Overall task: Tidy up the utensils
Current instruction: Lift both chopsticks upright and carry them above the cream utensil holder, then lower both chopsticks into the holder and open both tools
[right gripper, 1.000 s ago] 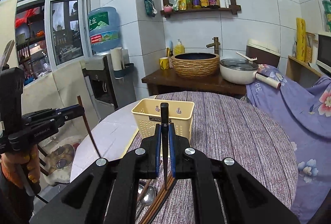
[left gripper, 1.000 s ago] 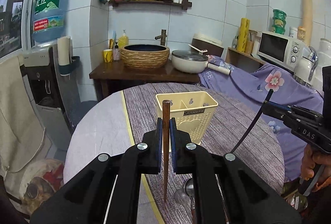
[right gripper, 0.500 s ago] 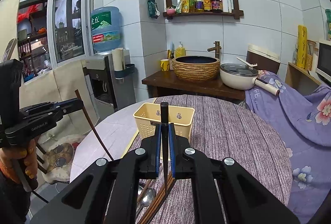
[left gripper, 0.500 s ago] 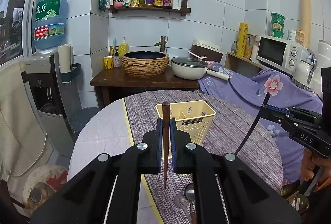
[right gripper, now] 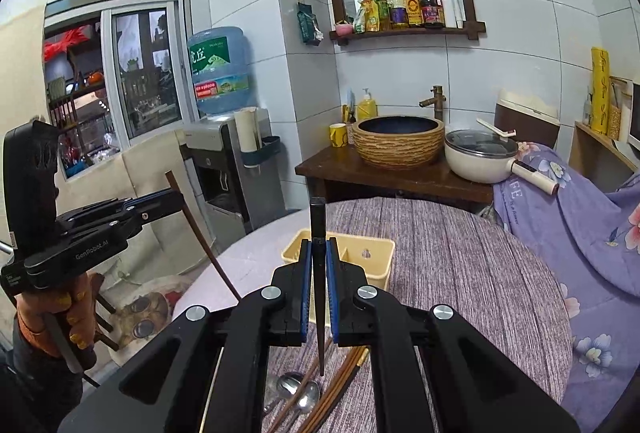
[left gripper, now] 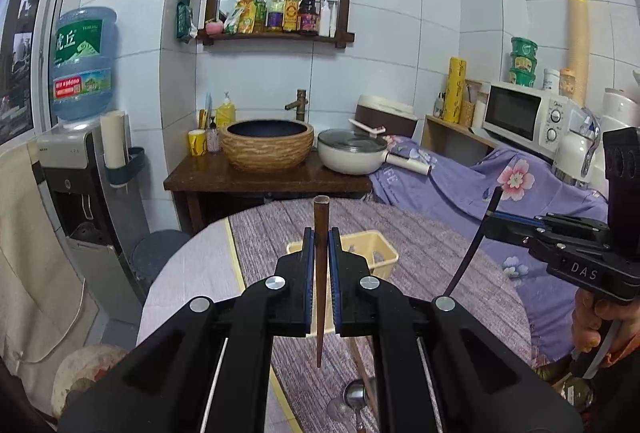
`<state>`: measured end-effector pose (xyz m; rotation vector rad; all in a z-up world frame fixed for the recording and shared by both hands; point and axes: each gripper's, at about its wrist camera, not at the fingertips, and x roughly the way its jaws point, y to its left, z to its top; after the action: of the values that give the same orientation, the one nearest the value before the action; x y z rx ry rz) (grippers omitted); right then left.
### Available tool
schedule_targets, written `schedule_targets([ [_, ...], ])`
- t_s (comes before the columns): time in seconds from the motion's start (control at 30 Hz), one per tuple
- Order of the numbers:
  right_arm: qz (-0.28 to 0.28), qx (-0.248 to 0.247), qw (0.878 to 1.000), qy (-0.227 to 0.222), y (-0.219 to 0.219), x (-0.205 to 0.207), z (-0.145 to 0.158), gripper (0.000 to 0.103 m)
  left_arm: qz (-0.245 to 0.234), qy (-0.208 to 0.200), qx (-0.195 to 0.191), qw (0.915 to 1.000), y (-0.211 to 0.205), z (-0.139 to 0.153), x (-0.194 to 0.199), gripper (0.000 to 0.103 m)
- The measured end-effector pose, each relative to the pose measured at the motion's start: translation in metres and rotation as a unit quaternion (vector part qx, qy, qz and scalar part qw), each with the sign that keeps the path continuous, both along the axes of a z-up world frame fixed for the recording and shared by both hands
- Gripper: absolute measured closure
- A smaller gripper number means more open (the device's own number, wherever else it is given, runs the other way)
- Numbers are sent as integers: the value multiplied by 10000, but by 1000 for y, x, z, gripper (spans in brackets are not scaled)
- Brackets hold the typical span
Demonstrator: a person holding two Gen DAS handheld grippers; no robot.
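My left gripper (left gripper: 320,245) is shut on a brown wooden chopstick (left gripper: 319,297), held upright above the table. My right gripper (right gripper: 319,257) is shut on a black chopstick (right gripper: 318,297), also upright. Each gripper shows in the other's view: the right gripper (left gripper: 496,225) with its black chopstick (left gripper: 472,253), the left gripper (right gripper: 172,197) with its brown chopstick (right gripper: 204,245). The yellow utensil basket (left gripper: 380,253) (right gripper: 376,261) stands on the round table beyond both grippers. Spoons (right gripper: 296,393) and more chopsticks (right gripper: 344,381) lie on the table below.
The round table has a purple striped cloth (right gripper: 460,265) and a bare pale part (left gripper: 192,273) at left. Behind stand a dark wooden counter (left gripper: 264,181) with a woven basin and a pan, a water dispenser (left gripper: 76,169) and a purple flowered cover (left gripper: 480,181).
Both grippers have risen and pulled back from the basket, which now looks smaller and lower. Each still holds its chopstick.
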<state>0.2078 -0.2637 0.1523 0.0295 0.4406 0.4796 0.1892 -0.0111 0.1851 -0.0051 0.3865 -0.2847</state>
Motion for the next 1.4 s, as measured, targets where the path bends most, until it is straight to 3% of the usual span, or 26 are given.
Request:
schedule_targets([
  [0.37, -381, 152, 9980, -481, 7, 39, 73, 96, 316, -612, -80, 9976, -18, 80, 39, 96],
  [0.57, -736, 206, 9954, -573, 4, 67, 74, 96, 576, -733, -266, 9953, -21, 94, 72, 96],
  [0.83, -935, 103, 9952, -273, 10, 99, 18, 96, 736, -647, -388, 9944, -24, 44, 103, 96],
  [1.0, -964, 96, 9953, -2, 15, 109, -13, 96, 744, -300, -369, 9961, -24, 0, 119, 96],
  [1.23, -935, -11, 9955, 180, 21, 113, -38, 96, 803, 224, -351, 9959, -21, -56, 135, 96],
  [1.4, -966, -18, 9951, 217, 19, 115, -45, 96, 809, 366, -273, 9957, -22, -76, 138, 96],
])
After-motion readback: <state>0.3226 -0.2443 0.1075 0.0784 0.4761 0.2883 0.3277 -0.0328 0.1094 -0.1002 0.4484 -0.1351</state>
